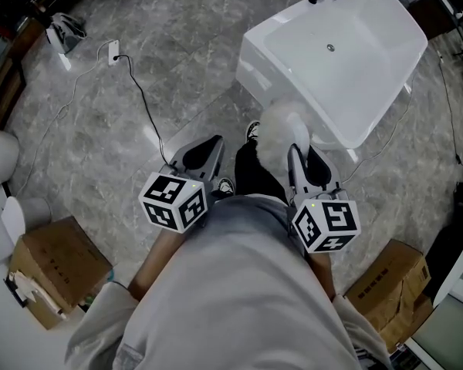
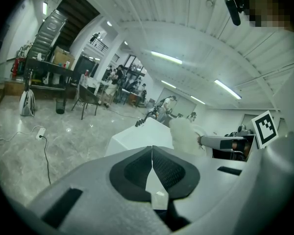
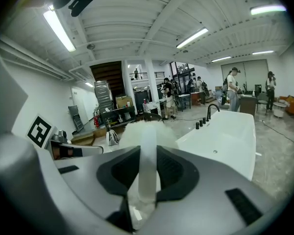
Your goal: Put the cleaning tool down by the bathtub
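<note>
Pinching the cleaning tool (image 1: 280, 132) by its handle, the right gripper (image 1: 302, 164) holds it near the bathtub (image 1: 251, 43) at one o'clock; best lowered slowly, then released beside the tub; left gripper (image 1: 204, 151) pressed together, empty

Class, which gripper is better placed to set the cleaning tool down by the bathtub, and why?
Right. The right gripper is shut on the cleaning tool by its handle and sits nearer the bathtub. The left gripper is shut, empty and farther off.
</note>
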Demonstrator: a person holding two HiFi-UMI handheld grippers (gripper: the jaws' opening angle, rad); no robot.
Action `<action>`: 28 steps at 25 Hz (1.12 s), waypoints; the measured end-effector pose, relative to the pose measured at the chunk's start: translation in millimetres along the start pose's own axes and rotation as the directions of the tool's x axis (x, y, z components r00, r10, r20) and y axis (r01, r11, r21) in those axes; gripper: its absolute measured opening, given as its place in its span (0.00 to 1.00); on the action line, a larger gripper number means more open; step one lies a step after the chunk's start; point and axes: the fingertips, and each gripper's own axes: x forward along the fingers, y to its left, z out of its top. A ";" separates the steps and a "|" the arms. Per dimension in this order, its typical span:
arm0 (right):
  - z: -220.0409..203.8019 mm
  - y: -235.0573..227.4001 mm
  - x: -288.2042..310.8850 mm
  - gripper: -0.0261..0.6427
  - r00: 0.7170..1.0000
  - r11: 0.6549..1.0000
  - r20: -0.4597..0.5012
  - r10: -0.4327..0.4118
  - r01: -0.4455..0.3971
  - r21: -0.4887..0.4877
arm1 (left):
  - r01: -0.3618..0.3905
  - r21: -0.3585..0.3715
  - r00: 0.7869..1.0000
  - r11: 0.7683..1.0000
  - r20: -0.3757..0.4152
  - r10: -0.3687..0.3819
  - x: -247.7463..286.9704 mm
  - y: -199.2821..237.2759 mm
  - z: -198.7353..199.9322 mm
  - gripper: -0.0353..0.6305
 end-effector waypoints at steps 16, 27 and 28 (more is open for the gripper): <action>65.2 -90.9 121.1 0.16 0.998 0.999 -0.032 0.045 -0.045 0.013 | -0.057 0.003 0.998 0.998 0.007 0.057 126.4 35.5 86.7 0.07; 114.8 -158.8 205.6 0.16 0.996 0.996 -0.031 0.089 -0.088 0.025 | -0.114 0.019 0.993 0.993 -0.013 0.115 212.4 57.2 135.4 0.07; 117.7 -163.7 211.8 0.16 0.995 0.995 -0.031 0.094 -0.093 0.027 | -0.119 0.022 0.993 0.993 -0.011 0.119 219.0 58.4 139.7 0.07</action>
